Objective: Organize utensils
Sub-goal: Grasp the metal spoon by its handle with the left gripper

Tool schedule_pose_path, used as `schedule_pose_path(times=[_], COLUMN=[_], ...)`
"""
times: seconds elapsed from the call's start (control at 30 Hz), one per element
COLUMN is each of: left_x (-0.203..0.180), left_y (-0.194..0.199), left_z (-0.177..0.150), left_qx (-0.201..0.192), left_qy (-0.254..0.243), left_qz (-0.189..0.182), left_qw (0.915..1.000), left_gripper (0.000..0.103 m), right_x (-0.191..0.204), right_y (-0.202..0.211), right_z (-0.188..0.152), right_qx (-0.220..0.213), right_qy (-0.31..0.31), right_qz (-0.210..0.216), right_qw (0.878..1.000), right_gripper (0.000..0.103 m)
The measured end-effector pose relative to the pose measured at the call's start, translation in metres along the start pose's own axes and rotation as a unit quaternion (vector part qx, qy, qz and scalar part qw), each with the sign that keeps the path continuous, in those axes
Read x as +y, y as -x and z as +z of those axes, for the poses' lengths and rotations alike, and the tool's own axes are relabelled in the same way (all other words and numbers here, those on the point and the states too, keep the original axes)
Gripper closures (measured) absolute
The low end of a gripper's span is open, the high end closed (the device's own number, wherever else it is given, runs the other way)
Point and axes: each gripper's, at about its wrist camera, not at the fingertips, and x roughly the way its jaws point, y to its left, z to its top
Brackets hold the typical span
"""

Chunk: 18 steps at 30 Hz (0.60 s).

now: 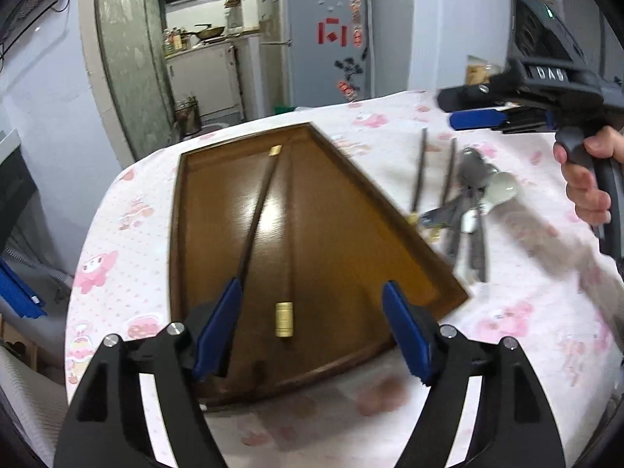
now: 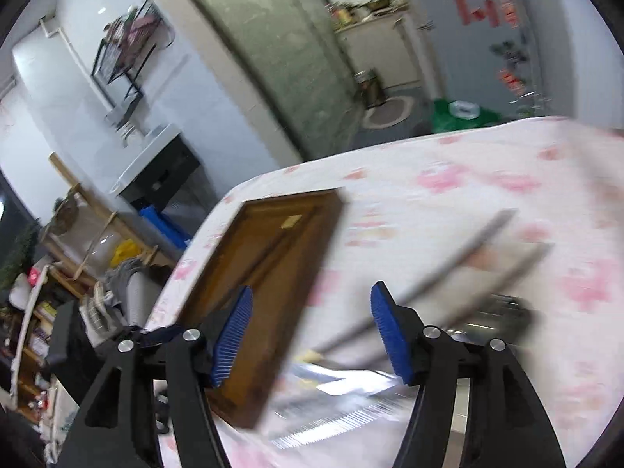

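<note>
A brown wooden tray point(image 1: 351, 210) lies on the pink-patterned tablecloth and holds two dark chopsticks point(image 1: 257, 214) with gold caps. My left gripper point(image 1: 312, 292) hovers open over the tray's near end. One chopstick's gold cap point(image 1: 284, 319) lies loose between the pads. Right of the tray is a pile with two more chopsticks point(image 1: 419, 171), metal spoons point(image 1: 474, 167) and a white spoon point(image 1: 503, 191). My right gripper point(image 1: 464, 111), held by a hand point(image 1: 589, 183), hangs above that pile. In the blurred right wrist view it point(image 2: 312, 292) is open and empty over chopsticks point(image 2: 448, 265) beside the tray point(image 2: 273, 273).
The round table's edge point(image 1: 117, 179) curves close behind and left of the tray. A fridge point(image 1: 312, 39) and a kitchen doorway stand beyond. Shelves and clutter point(image 2: 58, 273) fill the floor at the left of the right wrist view.
</note>
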Motion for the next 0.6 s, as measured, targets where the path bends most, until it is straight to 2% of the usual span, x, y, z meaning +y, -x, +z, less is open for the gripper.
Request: schedule_pose_path(times=[0.13, 0.27, 0.37, 0.43, 0.53, 0.6], left_x=[-0.028, -0.07, -0.095, -0.108, -0.114, -0.113], left_y=[0.009, 0.005, -0.007, -0.02, -0.034, -0.038], left_z=[0.006, 0.005, 0.004, 0.005, 0.006, 0.008], left_qx=[-0.019, -0.013, -0.001, 0.017, 0.037, 0.041], left_qy=[-0.01, -0.049, -0.083, -0.092, -0.092, -0.09], left_qz=[-0.055, -0.109, -0.113, -0.111, -0.105, -0.098], left_qw=[0.9982, 0.9928, 0.9901, 0.9894, 0.9895, 0.9903], left_gripper=[0.022, 0.022, 0.04, 0.055, 0.07, 0.074], right_x=[-0.033, -0.052, -0.057, -0.057, -0.059, -0.059], right_y=[0.028, 0.036, 0.036, 0.033, 0.03, 0.03], right_z=[-0.012, -0.03, -0.041, -0.045, -0.048, -0.048], right_qx=[-0.007, -0.006, -0.004, 0.001, 0.005, 0.004], right_qy=[-0.024, -0.038, -0.039, -0.035, -0.034, -0.03], right_qz=[-0.013, -0.009, 0.001, 0.007, 0.012, 0.008], right_qw=[1.0, 0.999, 0.999, 0.999, 0.999, 1.0], right_gripper=[0.037, 0.037, 0.037, 0.037, 0.037, 0.037])
